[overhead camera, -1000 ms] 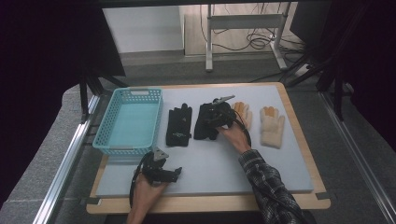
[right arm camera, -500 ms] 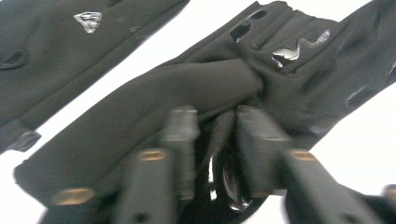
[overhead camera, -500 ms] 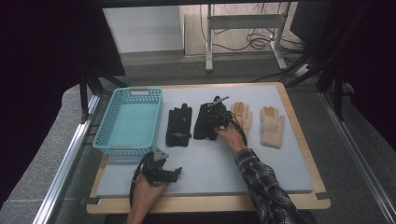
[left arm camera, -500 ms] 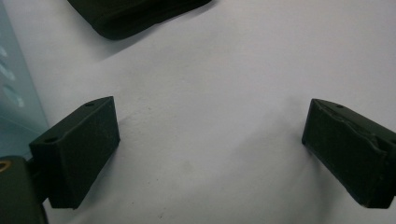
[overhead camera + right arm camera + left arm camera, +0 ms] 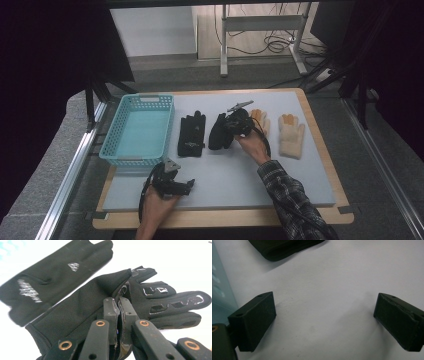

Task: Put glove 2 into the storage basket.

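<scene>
While the right tool [image 5: 117,307] has its jaws pressed together on a fold of the black glove [image 5: 82,307] it lies over, that glove rests on the white counter [image 5: 280,175], second in a row of four: another black glove [image 5: 192,134] lies just to its left, and two tan gloves [image 5: 291,134] lie to its right. From the right gripper view the pinch sits near the glove's middle, where the fabric is doubled over to show the grip-printed palm side. Its mate lies flat beside it, logo up. Near the counter's front edge, the left tool [image 5: 324,320] rests with jaws wide apart and nothing between them. A turquoise basket [image 5: 113,148] at the left stands empty, so if the gloves are meant for it, the work looks barely begun: one glove gripped but not clearly lifted, three untouched, none placed.
</scene>
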A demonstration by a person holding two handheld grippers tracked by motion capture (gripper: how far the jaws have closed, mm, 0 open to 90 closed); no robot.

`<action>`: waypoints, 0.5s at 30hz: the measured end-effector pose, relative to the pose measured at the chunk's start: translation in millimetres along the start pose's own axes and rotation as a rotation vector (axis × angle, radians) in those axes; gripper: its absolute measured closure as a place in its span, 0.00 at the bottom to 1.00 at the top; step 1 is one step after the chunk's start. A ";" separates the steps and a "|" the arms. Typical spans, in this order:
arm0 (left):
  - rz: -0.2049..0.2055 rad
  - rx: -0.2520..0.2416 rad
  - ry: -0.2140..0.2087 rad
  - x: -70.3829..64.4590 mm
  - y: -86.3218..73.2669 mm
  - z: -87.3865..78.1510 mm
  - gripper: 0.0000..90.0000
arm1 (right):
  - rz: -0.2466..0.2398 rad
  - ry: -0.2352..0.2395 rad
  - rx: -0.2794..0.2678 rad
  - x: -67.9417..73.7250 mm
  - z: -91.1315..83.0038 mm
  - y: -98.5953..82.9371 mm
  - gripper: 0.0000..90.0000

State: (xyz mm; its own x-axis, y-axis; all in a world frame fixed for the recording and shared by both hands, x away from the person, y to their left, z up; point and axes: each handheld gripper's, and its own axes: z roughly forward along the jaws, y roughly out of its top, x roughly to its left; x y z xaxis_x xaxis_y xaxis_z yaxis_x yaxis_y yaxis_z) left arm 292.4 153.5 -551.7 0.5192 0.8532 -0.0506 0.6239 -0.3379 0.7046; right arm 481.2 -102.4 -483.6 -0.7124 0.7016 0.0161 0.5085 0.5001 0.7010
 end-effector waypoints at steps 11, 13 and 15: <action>-0.001 -0.001 0.000 -0.2 0.0 -0.1 0.05 | -0.055 0.085 -0.078 34.2 -61.6 -18.2 0.94; 0.001 -0.001 0.001 0.0 0.0 -0.1 0.05 | -0.064 0.094 -0.080 43.7 -71.4 -27.0 0.94; -0.003 -0.004 0.001 -0.3 0.0 0.1 0.05 | -0.074 0.108 -0.077 52.9 -79.3 -36.4 0.94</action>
State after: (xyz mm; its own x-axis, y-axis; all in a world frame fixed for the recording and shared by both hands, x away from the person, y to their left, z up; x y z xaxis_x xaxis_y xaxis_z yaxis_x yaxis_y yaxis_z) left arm 292.3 153.2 -551.8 0.5165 0.8547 -0.0518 0.6229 -0.3336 0.7076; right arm 386.6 -123.8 -451.8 -0.7966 0.6034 0.0360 0.4167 0.5051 0.7558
